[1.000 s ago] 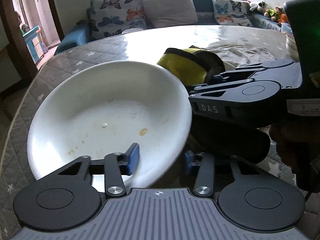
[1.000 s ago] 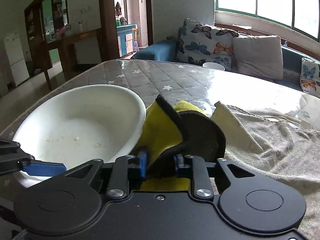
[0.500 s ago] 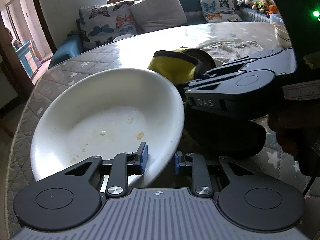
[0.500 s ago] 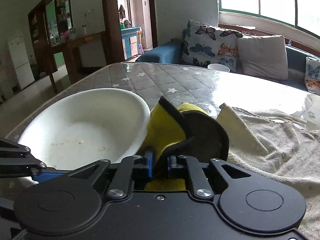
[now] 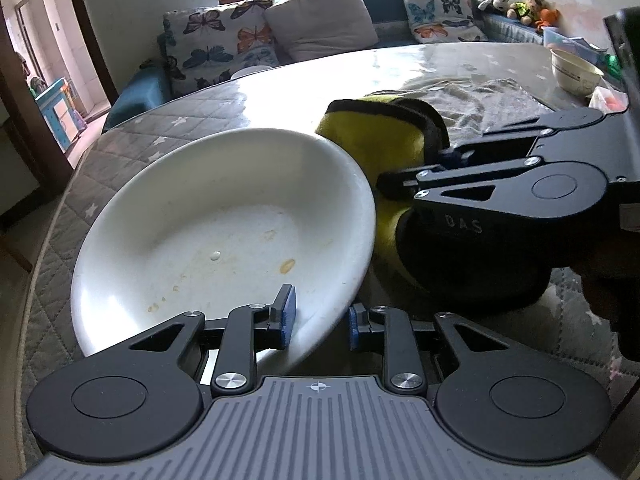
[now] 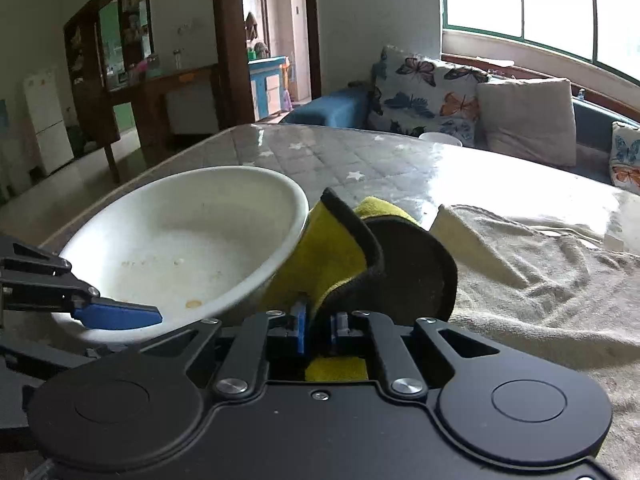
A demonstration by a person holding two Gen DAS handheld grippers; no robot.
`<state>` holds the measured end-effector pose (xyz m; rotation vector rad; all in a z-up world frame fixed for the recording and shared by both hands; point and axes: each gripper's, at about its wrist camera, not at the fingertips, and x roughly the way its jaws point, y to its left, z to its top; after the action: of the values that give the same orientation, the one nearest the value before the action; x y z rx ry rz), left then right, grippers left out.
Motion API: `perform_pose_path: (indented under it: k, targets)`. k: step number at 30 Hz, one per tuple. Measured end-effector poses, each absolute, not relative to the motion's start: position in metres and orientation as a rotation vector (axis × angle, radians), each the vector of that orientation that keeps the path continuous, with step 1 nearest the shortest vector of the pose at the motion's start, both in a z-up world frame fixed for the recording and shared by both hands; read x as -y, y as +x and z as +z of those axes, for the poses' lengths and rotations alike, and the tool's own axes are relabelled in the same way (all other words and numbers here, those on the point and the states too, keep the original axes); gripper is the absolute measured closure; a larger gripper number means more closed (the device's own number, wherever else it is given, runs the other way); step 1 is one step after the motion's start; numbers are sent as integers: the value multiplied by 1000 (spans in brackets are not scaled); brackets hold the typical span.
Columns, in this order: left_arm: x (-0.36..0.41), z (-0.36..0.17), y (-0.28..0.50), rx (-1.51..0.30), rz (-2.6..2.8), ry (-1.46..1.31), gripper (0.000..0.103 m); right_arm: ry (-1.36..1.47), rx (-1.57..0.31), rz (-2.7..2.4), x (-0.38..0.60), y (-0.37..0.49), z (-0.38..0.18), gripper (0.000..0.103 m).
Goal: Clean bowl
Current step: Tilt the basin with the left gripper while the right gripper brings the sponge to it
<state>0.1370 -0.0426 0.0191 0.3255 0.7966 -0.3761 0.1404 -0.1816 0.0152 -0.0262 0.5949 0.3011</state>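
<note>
My left gripper point(image 5: 318, 322) pinches the tilted bowl's point(image 5: 224, 216) rim, seemingly firm; my right gripper point(image 6: 318, 330) is clenched on the cloth point(image 6: 340, 256) touching its outside.

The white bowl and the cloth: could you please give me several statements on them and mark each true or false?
1. The left tool has the white bowl's rim between its blue pads. True.
2. The bowl is spotless inside. False: brownish food specks and a small stain sit on its floor.
3. The right tool grips a yellow cloth with a black edge. True.
4. The cloth is already wiping the bowl's floor. False: it sits outside the bowl, beside the rim.
5. A beige towel lies on the table to the right of the cloth in the right wrist view. True.
</note>
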Motion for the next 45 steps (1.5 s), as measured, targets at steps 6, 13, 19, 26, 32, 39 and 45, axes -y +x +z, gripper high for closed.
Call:
perform_pose_path:
  k: [6,13,19,26,32,39,45]
  targets:
    - [41,19,137,-796,-375,328,76,-23,-554,233,186,132,20,51]
    - [47,19,136,-799,-377,336,76,75,-590,189,199,141,11,38]
    - [47,17,136,-801,-377,338,76,167,-635,211,207,151,2,37]
    - [45,18,136,-801,-377,336,76,202,-666,220,207,152,-4,37]
    - [47,18,136,-805,-375,337,75,163,-658,236,200,149,0,68]
    - [49,19,137,-808,-372,345,75,130,-648,262,194,148,1,76]
    - [50,19,137,-804,-362,334,75,109,-619,288,193,143,6,83]
